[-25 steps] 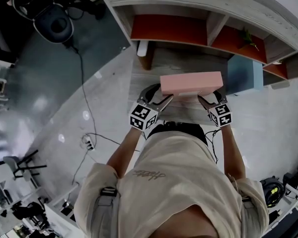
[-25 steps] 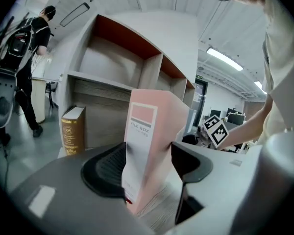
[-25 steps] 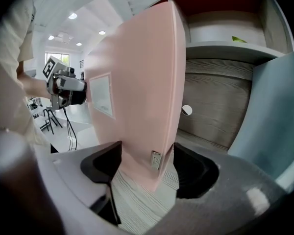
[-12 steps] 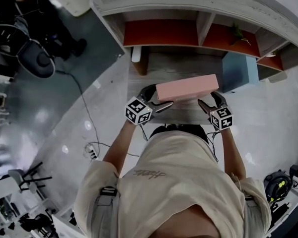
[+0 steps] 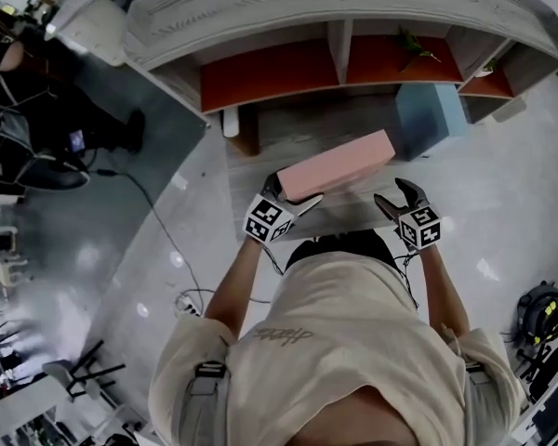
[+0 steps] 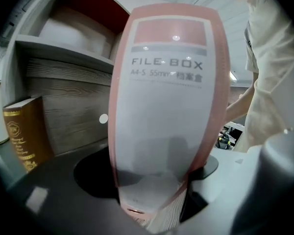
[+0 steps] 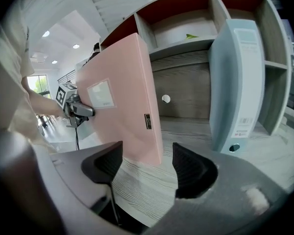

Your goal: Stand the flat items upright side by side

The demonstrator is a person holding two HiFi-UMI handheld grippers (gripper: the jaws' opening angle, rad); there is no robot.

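A pink file box (image 5: 339, 163) stands on its long edge on the wooden table (image 5: 353, 219), slanted, with its right end farther from me. My left gripper (image 5: 293, 196) is at its near left end. In the left gripper view the box's labelled spine (image 6: 166, 106) fills the space between the jaws (image 6: 152, 180), which have just been closing on it. My right gripper (image 5: 393, 193) is open and empty, a little off the box's right end. The right gripper view shows the box's pink face (image 7: 122, 97) ahead of the open jaws (image 7: 147, 160). A pale blue file box (image 5: 430, 119) stands upright to the right.
A shelf unit with red back panels (image 5: 260, 72) runs along the far side of the table. A brown book (image 6: 22, 131) stands at the left by the shelf. The blue box (image 7: 235, 82) stands against the shelf's lower wall. A cable (image 5: 158, 230) lies on the floor at the left.
The right gripper has come away from the pink box's right end. The box has swung so that its right end points farther away. The left gripper still has its left end.
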